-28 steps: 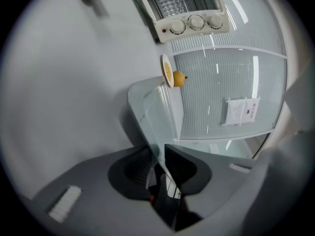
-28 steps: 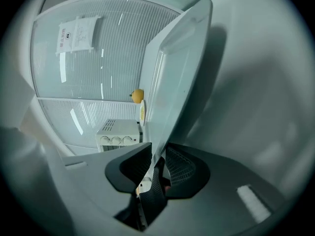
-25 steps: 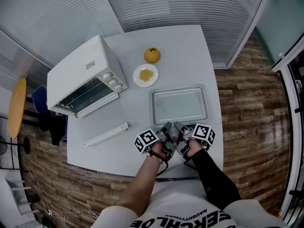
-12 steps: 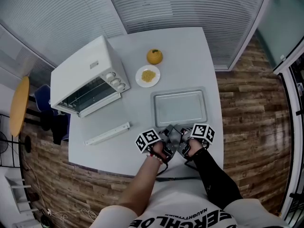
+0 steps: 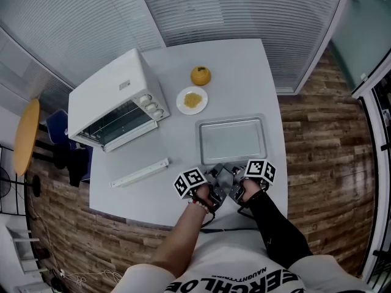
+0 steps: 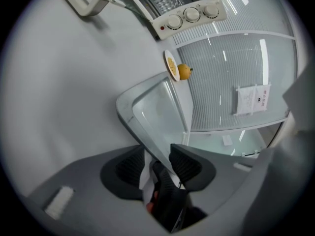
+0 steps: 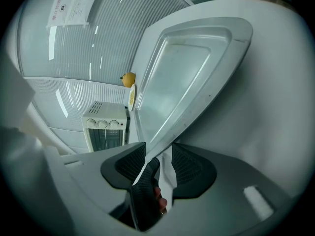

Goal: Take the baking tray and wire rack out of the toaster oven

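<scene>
One white table (image 5: 235,72), baking tray (image 5: 231,141), wood floor (image 5: 317,139)

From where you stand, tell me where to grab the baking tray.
Take the baking tray by its near rim, coming from your side. It lies flat, and that thin lip sticks out for jaws to straddle. The left gripper and right gripper, jaws just opened, have it between them.

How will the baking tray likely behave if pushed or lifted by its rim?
The baking tray looks like thin, shiny metal, so it is probably stiff and light. It lies flat on the smooth white table, so a push would likely slide it, not tip it. Its narrow glossy rim may slip in a grip.
</scene>
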